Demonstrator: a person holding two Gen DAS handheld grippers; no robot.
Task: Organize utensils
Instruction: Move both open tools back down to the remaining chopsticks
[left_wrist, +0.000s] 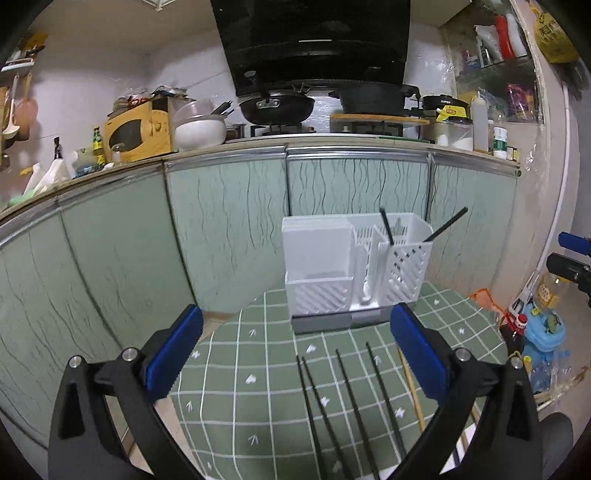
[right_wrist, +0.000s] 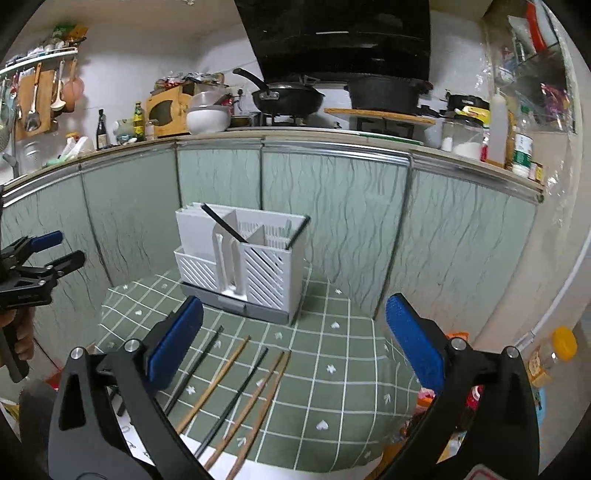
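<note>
A white utensil holder (left_wrist: 354, 266) (right_wrist: 243, 262) stands at the far side of a green checked table (left_wrist: 266, 398) (right_wrist: 332, 369). Two black chopsticks (left_wrist: 386, 229) (right_wrist: 225, 225) stand in its right compartment. Several black chopsticks (left_wrist: 354, 402) (right_wrist: 240, 395) and wooden chopsticks (right_wrist: 218, 380) lie loose on the table near me; one wooden chopstick (left_wrist: 412, 391) shows in the left wrist view. My left gripper (left_wrist: 295, 354) is open and empty above the loose black chopsticks. My right gripper (right_wrist: 295, 354) is open and empty above the loose chopsticks.
Green cabinet doors (left_wrist: 221, 229) stand just behind the table, under a counter with a wok (left_wrist: 277, 107), pots and bottles. Bottles and bags (left_wrist: 535, 325) sit on the floor to the right. The left gripper shows at the right view's left edge (right_wrist: 37, 266).
</note>
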